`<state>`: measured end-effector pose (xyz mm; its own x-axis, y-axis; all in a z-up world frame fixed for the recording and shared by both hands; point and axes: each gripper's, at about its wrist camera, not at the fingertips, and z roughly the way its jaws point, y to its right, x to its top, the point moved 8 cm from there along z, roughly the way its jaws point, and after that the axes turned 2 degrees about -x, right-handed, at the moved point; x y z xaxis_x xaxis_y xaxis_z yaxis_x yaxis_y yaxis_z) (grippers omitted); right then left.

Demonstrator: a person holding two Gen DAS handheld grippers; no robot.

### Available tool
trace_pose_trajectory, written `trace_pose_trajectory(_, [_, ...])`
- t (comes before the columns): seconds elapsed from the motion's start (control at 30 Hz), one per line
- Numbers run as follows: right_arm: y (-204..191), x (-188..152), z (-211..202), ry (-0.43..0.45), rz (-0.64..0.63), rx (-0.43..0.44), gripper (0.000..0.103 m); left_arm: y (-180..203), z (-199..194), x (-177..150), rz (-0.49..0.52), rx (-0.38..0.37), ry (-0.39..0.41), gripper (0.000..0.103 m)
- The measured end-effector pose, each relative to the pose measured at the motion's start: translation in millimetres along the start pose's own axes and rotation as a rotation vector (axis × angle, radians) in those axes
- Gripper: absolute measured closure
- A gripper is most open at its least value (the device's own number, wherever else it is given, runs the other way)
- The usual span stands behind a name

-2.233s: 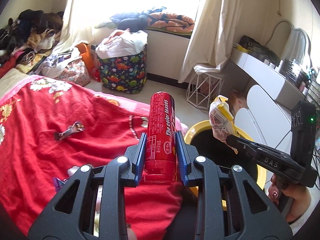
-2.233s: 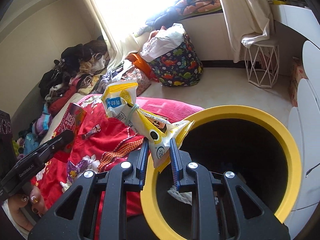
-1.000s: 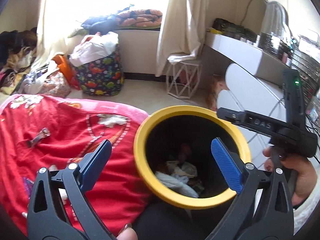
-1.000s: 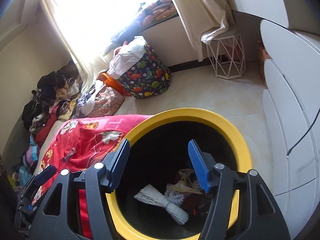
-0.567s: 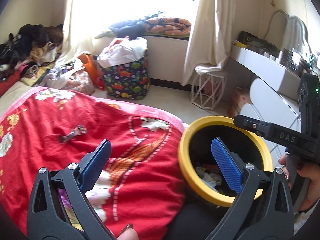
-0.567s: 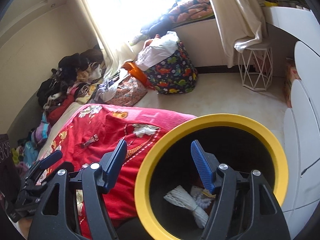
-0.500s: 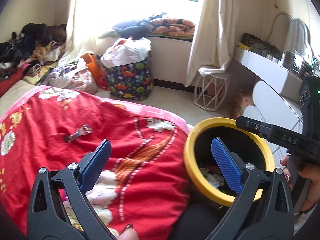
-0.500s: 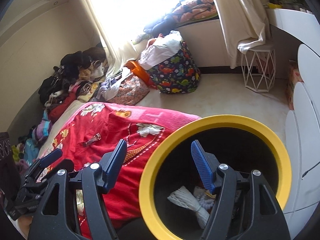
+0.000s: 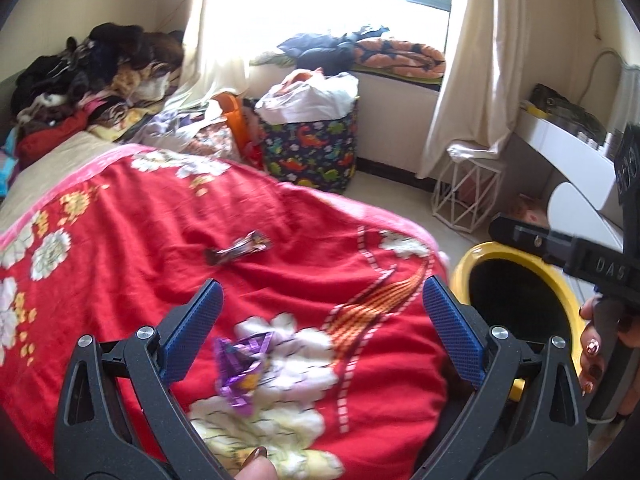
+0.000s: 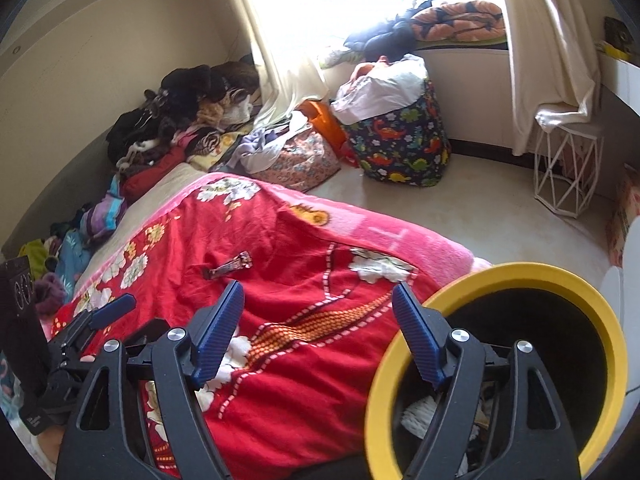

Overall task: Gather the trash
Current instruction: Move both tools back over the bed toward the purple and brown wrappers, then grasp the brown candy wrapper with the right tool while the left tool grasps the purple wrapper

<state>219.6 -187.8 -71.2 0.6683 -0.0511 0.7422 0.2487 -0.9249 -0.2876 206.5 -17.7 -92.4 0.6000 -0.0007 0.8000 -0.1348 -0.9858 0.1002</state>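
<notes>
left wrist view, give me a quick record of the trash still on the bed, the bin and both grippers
purple wrapper: on red blanket, between the left gripper fingers, untouched
dark wrapper: farther up the blanket
yellow bin: beside the bed, trash inside
left gripper: open, empty
right gripper: open, empty, jaws have just been opening

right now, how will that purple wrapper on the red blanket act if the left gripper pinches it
The purple wrapper looks thin and crinkled, so probably light and floppy. Its foil-like sheen suggests it may slip. On the soft red blanket, pads might catch fabric too.
</notes>
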Motion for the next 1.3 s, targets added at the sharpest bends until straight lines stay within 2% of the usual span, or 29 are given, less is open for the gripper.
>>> trace_pose_trajectory(0.27, [-47.5, 6.2, 61.7, -0.084, -0.053, 0.039, 0.027, -47.6, 13.0, -29.6, -0.095, 0.009, -0.079, 0.013])
trace_pose_trajectory(0.5, [-77.2, 7.7, 129.2, -0.178, -0.047, 0.052, 0.027, -60.2, 23.7, -47.3, -0.156, -0.048, -0.125, 0.039])
trace_pose_trajectory(0.67, [-93.3, 0.4, 173.3, -0.237, -0.057, 0.035, 0.027, -56.2, 33.9, -57.7, -0.157, -0.086, -0.161, 0.050])
trace_pose_trajectory(0.87, [-106.5, -2.5, 214.4, -0.295, -0.030, 0.035, 0.027, -53.2, 45.4, -70.4, -0.150, -0.088, -0.200, 0.081])
trace_pose_trajectory(0.97, [-108.9, -3.0, 231.2, -0.328, 0.001, 0.048, 0.029, -51.1, 47.3, -74.8, -0.157, -0.098, -0.212, 0.082])
trace_pose_trajectory(1.03, [-109.3, -5.9, 240.7, -0.351, 0.018, 0.050, 0.035, -47.1, 46.8, -76.2, -0.153, -0.110, -0.215, 0.083])
trace_pose_trajectory(1.1, [-110.2, -11.4, 249.2, -0.382, 0.030, 0.059, 0.049, -42.9, 45.4, -76.6, -0.143, -0.121, -0.214, 0.084])
trace_pose_trajectory(1.13, [-111.9, -13.5, 251.1, -0.395, 0.030, 0.073, 0.059, -40.8, 44.6, -76.4, -0.139, -0.126, -0.213, 0.084])
trace_pose_trajectory(1.2, [-112.9, -15.9, 250.0, -0.392, 0.019, 0.093, 0.071, -38.1, 43.6, -75.9, -0.136, -0.132, -0.211, 0.084])
trace_pose_trajectory(1.23, [-113.4, -15.3, 247.4, -0.380, 0.011, 0.100, 0.086, -37.1, 43.3, -75.3, -0.136, -0.133, -0.210, 0.084])
trace_pose_trajectory(1.27, [-114.3, -14.3, 241.7, -0.366, 0.002, 0.124, 0.092, -36.5, 42.6, -74.7, -0.137, -0.135, -0.208, 0.084])
trace_pose_trajectory(1.3, [-113.9, -13.2, 237.8, -0.358, -0.002, 0.126, 0.092, -36.4, 41.6, -73.7, -0.137, -0.137, -0.205, 0.084])
